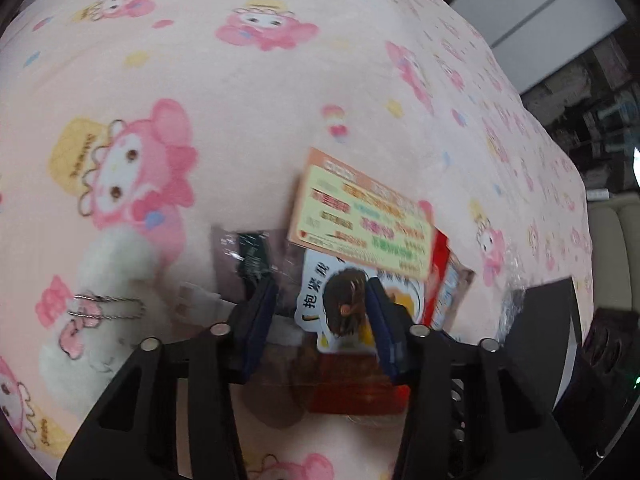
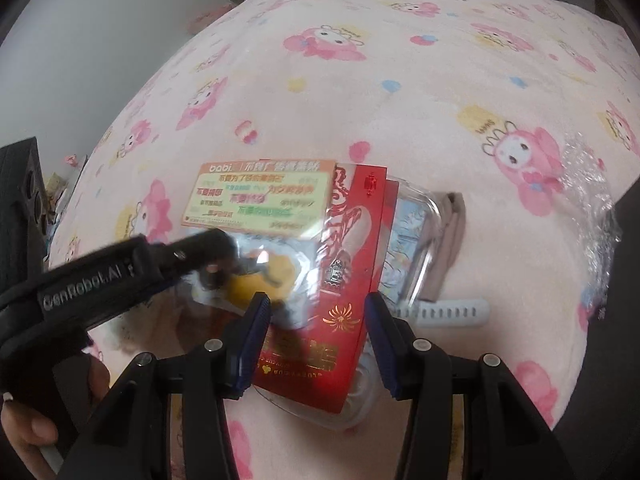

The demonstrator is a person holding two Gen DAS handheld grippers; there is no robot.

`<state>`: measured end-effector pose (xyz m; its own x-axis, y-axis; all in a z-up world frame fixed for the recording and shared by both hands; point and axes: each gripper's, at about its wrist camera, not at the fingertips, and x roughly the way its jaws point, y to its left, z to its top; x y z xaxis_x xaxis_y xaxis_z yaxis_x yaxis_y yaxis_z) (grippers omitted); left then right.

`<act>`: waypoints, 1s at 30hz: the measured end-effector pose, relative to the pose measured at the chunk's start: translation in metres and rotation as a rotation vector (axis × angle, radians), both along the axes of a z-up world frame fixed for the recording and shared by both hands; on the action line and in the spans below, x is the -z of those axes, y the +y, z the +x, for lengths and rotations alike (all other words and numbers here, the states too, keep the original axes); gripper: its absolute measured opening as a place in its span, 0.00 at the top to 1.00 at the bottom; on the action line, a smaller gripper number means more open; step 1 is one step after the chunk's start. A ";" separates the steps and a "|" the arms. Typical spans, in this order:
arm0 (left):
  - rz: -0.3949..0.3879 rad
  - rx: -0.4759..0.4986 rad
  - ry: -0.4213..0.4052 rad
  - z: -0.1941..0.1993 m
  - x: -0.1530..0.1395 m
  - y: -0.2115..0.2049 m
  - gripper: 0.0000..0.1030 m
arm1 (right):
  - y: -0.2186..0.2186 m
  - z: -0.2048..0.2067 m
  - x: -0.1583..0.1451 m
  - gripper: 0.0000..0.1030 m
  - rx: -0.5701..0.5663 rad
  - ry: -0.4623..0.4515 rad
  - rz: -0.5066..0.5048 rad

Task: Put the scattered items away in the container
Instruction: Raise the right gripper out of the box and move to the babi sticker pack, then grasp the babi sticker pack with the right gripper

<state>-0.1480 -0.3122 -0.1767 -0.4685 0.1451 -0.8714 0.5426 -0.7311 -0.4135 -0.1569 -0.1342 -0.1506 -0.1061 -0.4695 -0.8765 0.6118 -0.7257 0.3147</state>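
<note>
A clear plastic container (image 2: 424, 216) lies on the pink cartoon blanket and holds a red envelope (image 2: 352, 240), an orange and yellow card (image 2: 260, 196) and a cartoon sticker with a brown-haired figure (image 1: 344, 300). My left gripper (image 1: 322, 300) is open, its fingers on either side of the sticker above the container; it shows from the side in the right wrist view (image 2: 216, 256). My right gripper (image 2: 318, 312) is open and empty just above the red envelope. The card (image 1: 360, 216) and envelope (image 1: 438, 276) also show in the left wrist view.
A white plush keychain with a ball chain (image 1: 108, 304) lies left of the container. A clear packet with a dark green item (image 1: 252, 256) sits beside it. A white strap (image 2: 448, 314) and crumpled clear plastic (image 2: 596, 208) lie to the right. Dark boxes (image 1: 552, 328) stand at the blanket's edge.
</note>
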 end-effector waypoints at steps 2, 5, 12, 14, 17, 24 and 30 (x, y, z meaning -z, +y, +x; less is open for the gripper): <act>-0.001 0.041 0.006 0.001 -0.005 0.011 0.60 | -0.002 0.002 -0.001 0.56 -0.021 -0.004 -0.016; -0.024 0.089 0.001 0.008 -0.014 0.027 0.57 | 0.004 0.008 -0.005 0.56 -0.039 -0.033 -0.034; 0.041 0.144 0.040 0.022 -0.027 0.038 0.45 | 0.045 0.035 -0.009 0.57 -0.060 -0.125 -0.019; 0.009 0.110 0.027 0.023 -0.027 0.033 0.46 | 0.050 0.038 -0.009 0.57 -0.056 -0.137 -0.018; 0.030 0.064 0.029 0.025 -0.022 0.020 0.46 | 0.047 0.033 -0.009 0.57 -0.025 -0.087 0.006; 0.127 0.073 0.052 0.023 -0.015 0.016 0.53 | 0.041 0.017 0.005 0.57 0.066 -0.068 0.035; 0.142 0.074 0.088 0.021 -0.019 0.016 0.53 | 0.060 0.009 -0.002 0.57 0.139 -0.067 -0.025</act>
<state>-0.1271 -0.2964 -0.1577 -0.5257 0.3008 -0.7957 0.4469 -0.6983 -0.5592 -0.1480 -0.0740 -0.1488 -0.1131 -0.4758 -0.8723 0.4832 -0.7934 0.3702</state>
